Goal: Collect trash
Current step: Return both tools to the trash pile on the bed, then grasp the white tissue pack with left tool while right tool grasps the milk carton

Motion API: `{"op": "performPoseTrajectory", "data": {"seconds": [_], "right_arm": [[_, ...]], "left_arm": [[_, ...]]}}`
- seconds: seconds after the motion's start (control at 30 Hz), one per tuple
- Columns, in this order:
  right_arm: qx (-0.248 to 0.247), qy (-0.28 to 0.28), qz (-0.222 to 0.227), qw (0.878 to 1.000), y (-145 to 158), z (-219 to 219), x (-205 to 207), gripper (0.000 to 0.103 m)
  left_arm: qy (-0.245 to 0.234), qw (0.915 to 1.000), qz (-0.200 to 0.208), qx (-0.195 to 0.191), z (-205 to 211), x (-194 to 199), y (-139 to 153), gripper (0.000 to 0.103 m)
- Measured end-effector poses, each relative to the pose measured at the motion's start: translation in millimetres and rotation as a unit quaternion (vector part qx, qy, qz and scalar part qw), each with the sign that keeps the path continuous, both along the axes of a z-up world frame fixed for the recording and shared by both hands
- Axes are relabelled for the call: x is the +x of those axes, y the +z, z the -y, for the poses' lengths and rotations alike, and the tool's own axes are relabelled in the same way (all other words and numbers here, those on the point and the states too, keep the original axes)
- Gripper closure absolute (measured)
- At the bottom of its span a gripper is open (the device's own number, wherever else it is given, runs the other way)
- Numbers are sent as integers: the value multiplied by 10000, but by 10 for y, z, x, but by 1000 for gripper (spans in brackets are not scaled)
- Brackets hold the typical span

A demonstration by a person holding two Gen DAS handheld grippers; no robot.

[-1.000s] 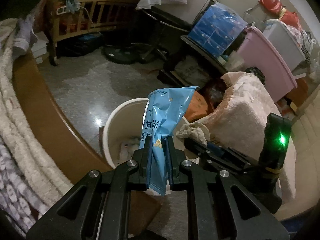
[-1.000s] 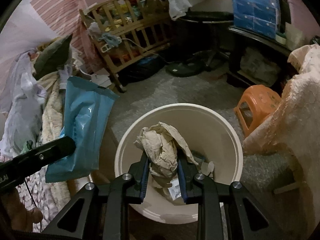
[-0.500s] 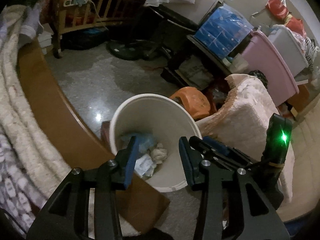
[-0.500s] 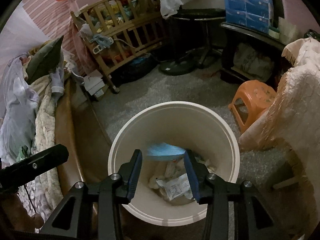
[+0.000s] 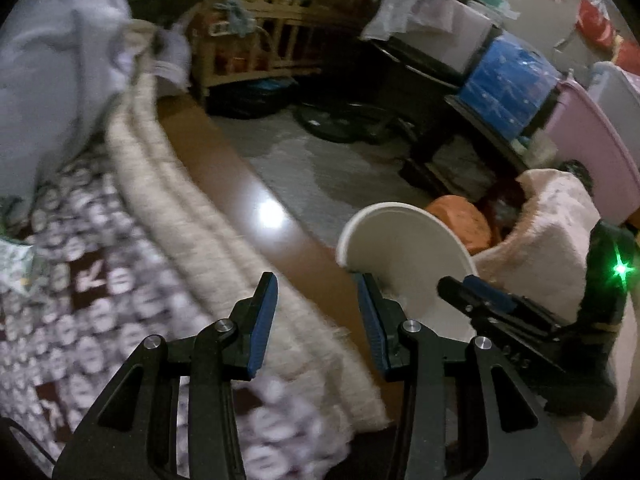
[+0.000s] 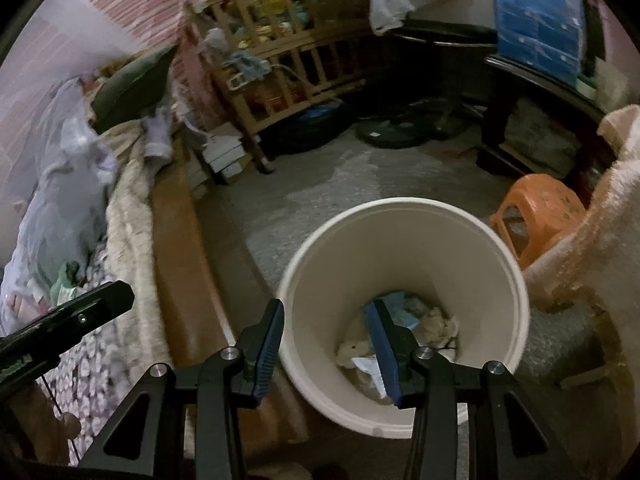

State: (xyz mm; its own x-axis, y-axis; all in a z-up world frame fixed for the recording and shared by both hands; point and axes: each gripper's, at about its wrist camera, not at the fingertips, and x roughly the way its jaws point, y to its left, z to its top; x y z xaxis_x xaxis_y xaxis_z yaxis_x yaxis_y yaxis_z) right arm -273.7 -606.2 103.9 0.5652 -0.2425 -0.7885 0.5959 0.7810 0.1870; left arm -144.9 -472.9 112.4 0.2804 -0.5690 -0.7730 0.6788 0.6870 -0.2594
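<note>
— Trash: where does it sit?

— Your crumpled tissues [image 6: 434, 322] and a blue wrapper [image 6: 394, 306] lie at the bottom of the white bin [image 6: 404, 216], mixed with a few paper scraps. The bin stands upright on the grey floor [image 6: 320, 192], just beside the brown bed edge [image 6: 176, 248].

— Grippers?

— Your right gripper [image 6: 328, 340] hangs over the bin's near rim, jaws spread wide, nothing between them; one blue pad lies over the bin's inside, the other outside it. Your left gripper [image 5: 316, 316] is likewise spread and empty, pointing over the bed edge and the cream blanket [image 5: 188, 216], with the bin to its right.

— Surroundings?

— An orange stool [image 6: 536, 216] stands just behind the bin, on its right, next to a pale fleece throw [image 6: 600, 232]. On your left, a patterned bedsheet [image 5: 80, 304] carries heaped clothes [image 6: 68, 184]. Farther back: a wooden crib [image 6: 288, 60], a blue package [image 6: 536, 28] on a dark table, and a pink tub [image 5: 592, 140] seen from the left wrist. That view is blurred.
</note>
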Motion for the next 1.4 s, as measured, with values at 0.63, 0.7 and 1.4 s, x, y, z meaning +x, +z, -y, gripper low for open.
{"op": "performPoseTrajectory", "data": {"seconds": [0.63,0.7,1.4], "right_arm": [[164,1801,-55,9835,-8,-1348,923,51],[159,2034,-115,9789,-32,-1521,1037,50],[-885,4244,-664,8987,-253,-2926,2731,33]], "left_arm": [[1632,9862,32,292,-1813,416,-61,63],[1860,9820,-36,326,-2103,510,-84,63],[2270,9710,-290,697,-3903,1625,-629,45]]}}
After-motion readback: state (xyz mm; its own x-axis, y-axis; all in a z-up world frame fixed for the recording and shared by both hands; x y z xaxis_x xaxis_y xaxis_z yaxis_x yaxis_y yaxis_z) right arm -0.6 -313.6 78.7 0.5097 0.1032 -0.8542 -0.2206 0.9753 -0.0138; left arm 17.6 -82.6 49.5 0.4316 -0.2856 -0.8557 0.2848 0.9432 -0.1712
